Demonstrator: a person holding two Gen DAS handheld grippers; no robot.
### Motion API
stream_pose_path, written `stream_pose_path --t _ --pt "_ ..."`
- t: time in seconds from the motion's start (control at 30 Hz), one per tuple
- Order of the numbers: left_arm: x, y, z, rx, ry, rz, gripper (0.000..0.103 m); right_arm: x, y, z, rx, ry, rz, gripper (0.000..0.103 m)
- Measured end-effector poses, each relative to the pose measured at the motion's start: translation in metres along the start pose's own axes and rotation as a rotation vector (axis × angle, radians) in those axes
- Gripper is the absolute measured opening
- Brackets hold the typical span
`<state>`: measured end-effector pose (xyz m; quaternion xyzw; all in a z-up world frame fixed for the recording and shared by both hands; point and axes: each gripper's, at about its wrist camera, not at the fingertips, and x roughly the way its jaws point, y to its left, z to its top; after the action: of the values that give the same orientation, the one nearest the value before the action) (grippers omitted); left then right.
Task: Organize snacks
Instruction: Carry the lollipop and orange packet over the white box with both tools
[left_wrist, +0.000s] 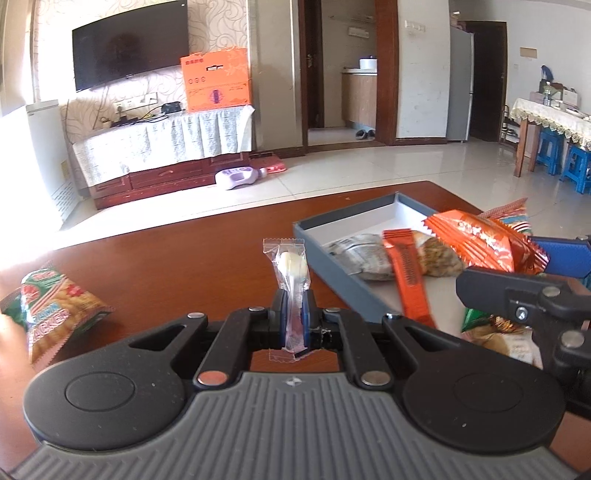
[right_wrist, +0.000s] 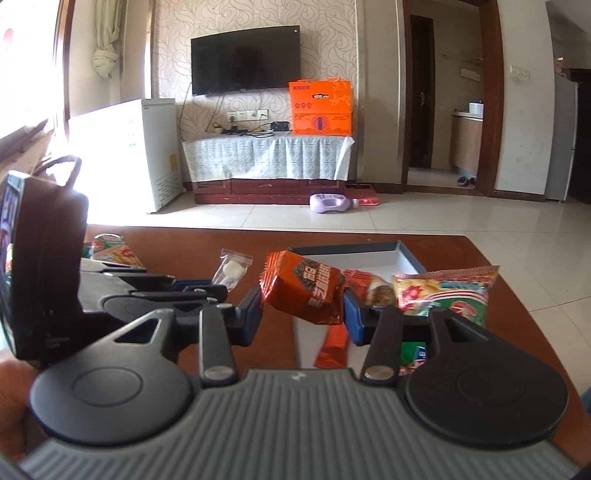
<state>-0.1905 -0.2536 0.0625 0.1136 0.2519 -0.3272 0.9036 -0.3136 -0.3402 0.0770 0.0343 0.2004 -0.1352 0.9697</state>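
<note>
In the left wrist view my left gripper (left_wrist: 293, 317) is shut on a white candy in a clear wrapper (left_wrist: 293, 267), which stands upright above the brown table. To its right lies a grey tray (left_wrist: 332, 275) holding a silvery packet (left_wrist: 356, 253), an orange stick (left_wrist: 406, 275) and a brown cake (left_wrist: 439, 254). My right gripper (right_wrist: 303, 314) is shut on an orange snack packet (right_wrist: 306, 291) and holds it over the tray's near end. The same orange packet (left_wrist: 480, 240) shows in the left view, with the right gripper (left_wrist: 517, 267) around it.
A cracker bag (left_wrist: 55, 306) lies on the table at the left. Another cracker bag (right_wrist: 443, 291) and a green packet (right_wrist: 413, 352) sit at the tray's right side. The table's far edge (right_wrist: 295, 230) drops to a tiled floor.
</note>
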Motion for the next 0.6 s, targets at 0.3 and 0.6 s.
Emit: stream_pose_path --t 0.3,0.6 --pt "0.023 -0.032 0.006 0.001 0.009 -0.055 0.01 -0.006 -0.023 -0.005 0.045 0.007 -0.045 0.049" --pt "0.055 -0.057 0.022 0.011 -0.012 -0.096 0.01 -0.005 -0.037 -0.007 0.081 0.018 -0.075 0.049"
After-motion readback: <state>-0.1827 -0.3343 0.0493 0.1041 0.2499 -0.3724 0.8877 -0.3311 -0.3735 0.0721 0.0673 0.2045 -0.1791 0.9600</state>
